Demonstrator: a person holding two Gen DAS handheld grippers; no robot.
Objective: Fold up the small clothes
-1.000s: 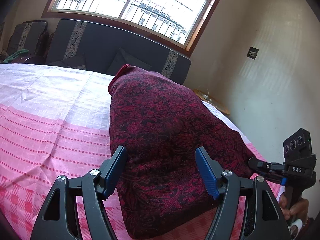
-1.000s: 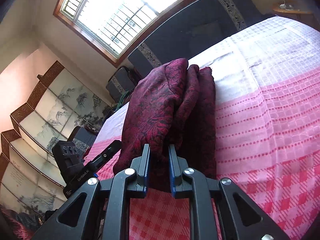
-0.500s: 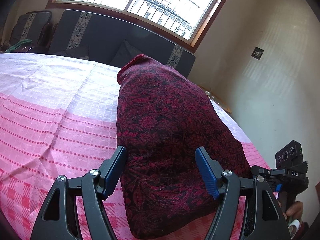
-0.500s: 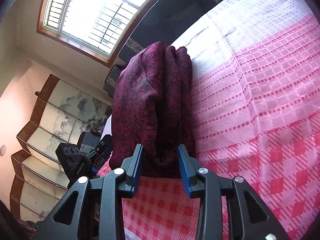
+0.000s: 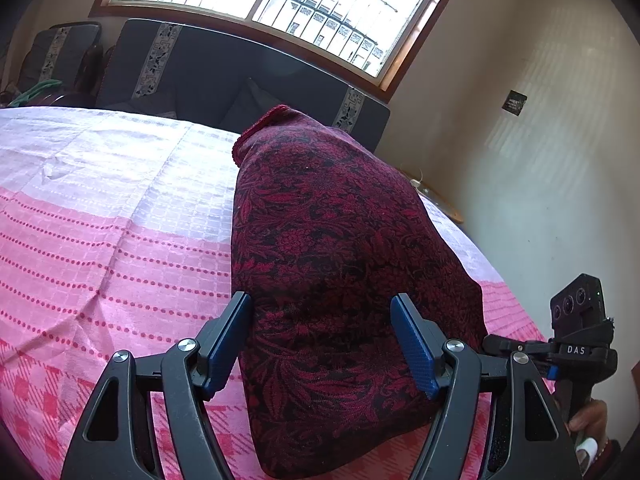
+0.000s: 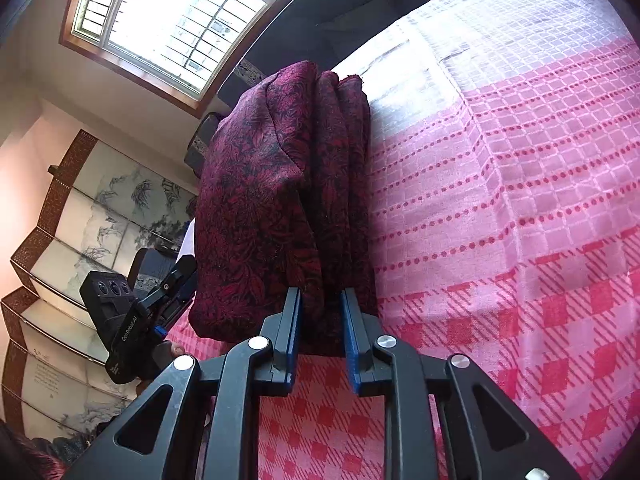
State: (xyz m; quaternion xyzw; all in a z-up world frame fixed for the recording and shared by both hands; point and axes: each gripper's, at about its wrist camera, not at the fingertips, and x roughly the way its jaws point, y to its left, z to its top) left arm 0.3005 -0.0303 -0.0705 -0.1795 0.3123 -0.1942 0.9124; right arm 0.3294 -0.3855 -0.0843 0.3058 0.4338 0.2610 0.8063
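Your left gripper (image 5: 320, 340) has its jaws wide apart, nothing pinched. The folded dark-red floral-pattern woven garment (image 5: 332, 264) sits between and ahead of the blue pads (image 5: 414, 344); the left pad is just beside the cloth's edge, the right pad stands over the cloth, contact unclear from this angle.

Your right gripper (image 6: 320, 332) has its jaws partly apart, a narrow gap. The same garment (image 6: 272, 200) lies right ahead of the tips, with its stacked fold edges facing you. One hanging fold comes down into the gap between the pads; I can't tell whether the pads touch it, the cloth there is in shadow.

The garment rests on the pink-and-white checked bedsheet (image 6: 520, 200), which runs out to the right of your right jaws and to the left of your left jaws (image 5: 100, 240).

Left of your right jaws you see the other gripper's black camera block (image 6: 108, 300). Right of your left jaws, same thing: black block marked DAS (image 5: 576, 320).
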